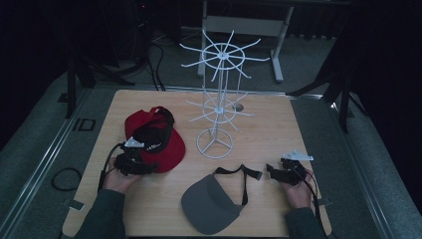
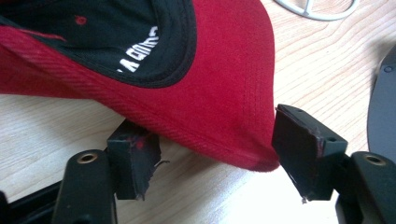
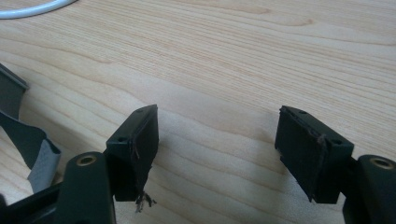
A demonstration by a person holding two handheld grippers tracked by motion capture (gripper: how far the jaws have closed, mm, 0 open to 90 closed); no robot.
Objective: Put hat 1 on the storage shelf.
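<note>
Holding my left gripper (image 2: 212, 154) at the red cap (image 2: 219, 93), its brim tip between the spread jaws, right pad touching it | cap lies upside down on the table (image 1: 268, 129) by the white rack (image 1: 215, 107) | my right gripper (image 3: 215, 154) spread wide over bare wood, near the grey visor (image 1: 209, 204).

Your left hand (image 1: 117, 174) rests low at the left, its sleeved forearm coming in from the bottom edge. Your left gripper (image 1: 142, 167) points to the right, jaws spread wide and level with each other. Your right hand (image 1: 297, 191) sits low at the right, well apart from the left one. Your right gripper (image 1: 271, 172) points left, its jaws parted with only bare space between them.
</note>
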